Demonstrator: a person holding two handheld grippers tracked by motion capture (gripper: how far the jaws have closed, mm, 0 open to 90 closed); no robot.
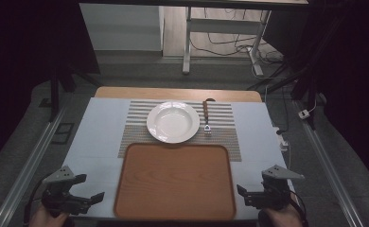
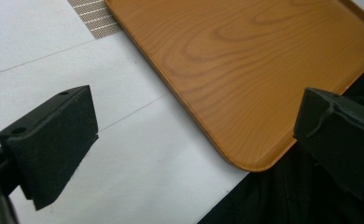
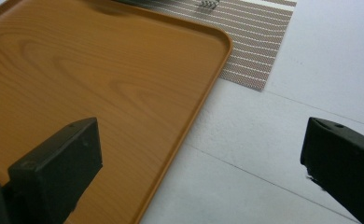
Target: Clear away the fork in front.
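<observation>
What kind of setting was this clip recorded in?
Probably a lab or workshop mocked up as a dining place. A white plate and a fork lie on a striped placemat, with a wooden tray in front, while bare table legs and loose cables stand behind.

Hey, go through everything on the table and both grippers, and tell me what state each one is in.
Left gripper: open, holding nothing.
Right gripper: open, holding nothing.
Wooden tray: empty, flat on the table.
White plate: empty, upright on the striped mat.
Fork: lying beside the plate.
</observation>
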